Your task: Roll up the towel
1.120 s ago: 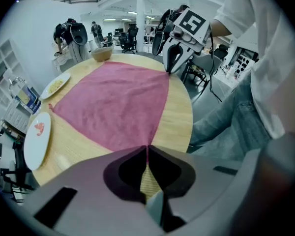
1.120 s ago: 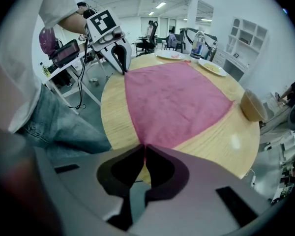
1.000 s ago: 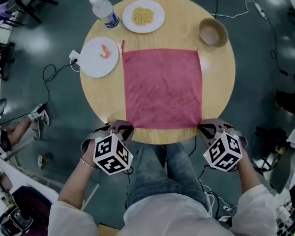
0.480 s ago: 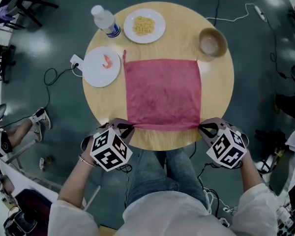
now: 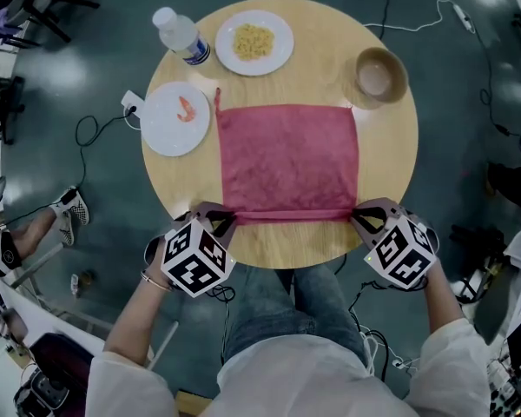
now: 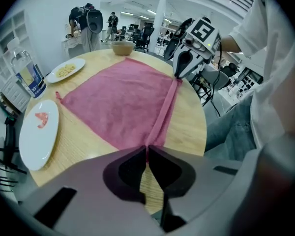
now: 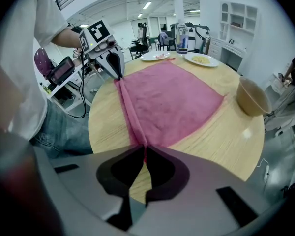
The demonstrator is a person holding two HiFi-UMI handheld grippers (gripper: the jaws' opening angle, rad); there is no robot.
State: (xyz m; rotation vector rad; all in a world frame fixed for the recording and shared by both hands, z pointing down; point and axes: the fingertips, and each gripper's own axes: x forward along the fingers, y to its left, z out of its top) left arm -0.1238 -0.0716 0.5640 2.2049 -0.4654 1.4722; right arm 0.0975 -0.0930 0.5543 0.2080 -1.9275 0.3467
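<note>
On the table the red towel lies spread flat and nearly square. Its near edge is already turned over into a narrow strip that runs straight across from our left to our right. How many turns that strip holds we cannot quite tell from above; it looks like one, perhaps two.

We hold it at both ends. The left gripper has its jaws clenched on the left end of the strip, and the right gripper has its jaws clenched on the right end. A sliver of red cloth shows between the tips in each gripper view.

What the next move turns on, as we judge it, is this: the flat rest of the towel lies wholly ahead of the jaws, away from us. The long axis of the roll runs across, from one gripper to the other. Neither hand is nearer; each sits at its own corner, level with the other. So the two should go forward together, or the roll will skew.

Around the towel, a bowl stands just beside the far right corner. A plate with a shrimp lies just beside the left edge. Farther back are a plate of yellow food and a bottle.
</note>
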